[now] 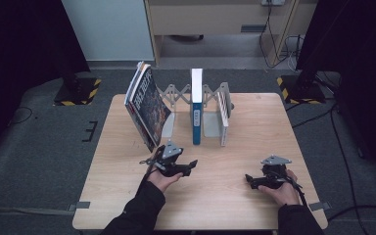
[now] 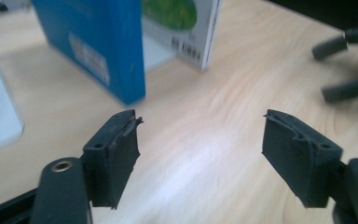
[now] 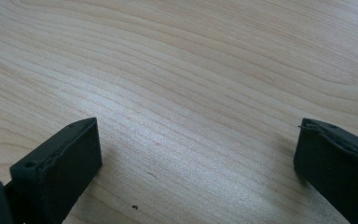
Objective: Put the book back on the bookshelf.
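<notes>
Both grippers rest low over the front of the wooden table, each held in a hand. My left gripper points to the right, and in its own view my left gripper stands open with only bare wood between the jaws. A blue book and a white book with a green cover stand just beyond it. My right gripper points left toward the other one. Seen from its own camera, my right gripper is wide open over the table top, holding nothing.
A grey folding book rack stands at the back of the table. A stack of magazines leans in its left bay, the blue-spined book stands upright in the middle, and a white book on the right. Dark stands flank the table.
</notes>
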`<state>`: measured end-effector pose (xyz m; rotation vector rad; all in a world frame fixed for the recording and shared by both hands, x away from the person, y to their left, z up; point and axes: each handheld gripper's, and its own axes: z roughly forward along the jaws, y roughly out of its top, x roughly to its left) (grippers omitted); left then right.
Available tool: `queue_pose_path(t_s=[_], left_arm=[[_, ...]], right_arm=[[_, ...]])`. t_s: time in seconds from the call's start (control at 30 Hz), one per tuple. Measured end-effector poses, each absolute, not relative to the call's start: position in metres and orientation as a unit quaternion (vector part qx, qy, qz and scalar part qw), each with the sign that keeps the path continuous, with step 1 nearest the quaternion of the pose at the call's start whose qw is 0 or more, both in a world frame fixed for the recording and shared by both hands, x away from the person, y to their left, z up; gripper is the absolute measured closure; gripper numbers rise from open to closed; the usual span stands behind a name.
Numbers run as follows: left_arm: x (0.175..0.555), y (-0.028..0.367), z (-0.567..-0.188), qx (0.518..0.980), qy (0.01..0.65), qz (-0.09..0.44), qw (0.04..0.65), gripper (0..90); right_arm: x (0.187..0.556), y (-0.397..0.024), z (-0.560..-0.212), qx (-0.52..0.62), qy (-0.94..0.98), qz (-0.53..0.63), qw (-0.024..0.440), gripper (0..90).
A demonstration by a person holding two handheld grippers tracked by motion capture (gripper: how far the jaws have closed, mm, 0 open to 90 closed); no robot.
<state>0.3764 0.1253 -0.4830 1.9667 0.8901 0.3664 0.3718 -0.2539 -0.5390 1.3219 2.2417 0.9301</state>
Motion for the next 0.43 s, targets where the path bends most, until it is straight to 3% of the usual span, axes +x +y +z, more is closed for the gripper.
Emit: queue_pose_path(t_s=[0.23, 0.43], left_arm=[[0.362, 0.172, -0.498, 0.791, 0.403, 0.121, 0.444, 21.2], [0.352, 0.21, -0.511, 0.795, 0.429, 0.131, 0.408, 19.3]], right_arm=[[0.372, -0.254, -0.539, 0.47, 0.797, 0.33, 0.188, 0.9], [0.372, -0.254, -0.539, 0.472, 0.794, 0.332, 0.19, 1.8]])
